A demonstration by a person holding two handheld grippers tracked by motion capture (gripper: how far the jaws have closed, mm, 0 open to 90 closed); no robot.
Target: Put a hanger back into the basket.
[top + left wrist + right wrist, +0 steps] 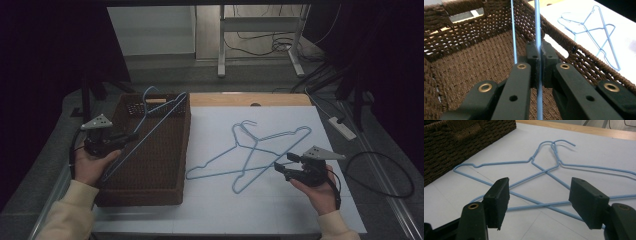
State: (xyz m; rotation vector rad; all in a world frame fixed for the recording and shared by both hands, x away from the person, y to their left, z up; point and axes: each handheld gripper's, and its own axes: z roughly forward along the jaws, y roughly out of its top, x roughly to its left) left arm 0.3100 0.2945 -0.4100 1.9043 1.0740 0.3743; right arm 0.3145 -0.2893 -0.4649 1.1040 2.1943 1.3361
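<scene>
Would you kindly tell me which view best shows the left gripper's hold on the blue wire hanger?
The left gripper view: the left gripper clamps the blue wire hanger centrally between its jaws. The high view shows it small over the brown woven basket.

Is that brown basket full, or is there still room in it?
Nearly empty. The basket shows bare woven floor; just one blue hanger leans across it, clamped by the left gripper.

Cream sleeves; black fingers [497,203] with brass rivets; grey three-cornered plates.
</scene>
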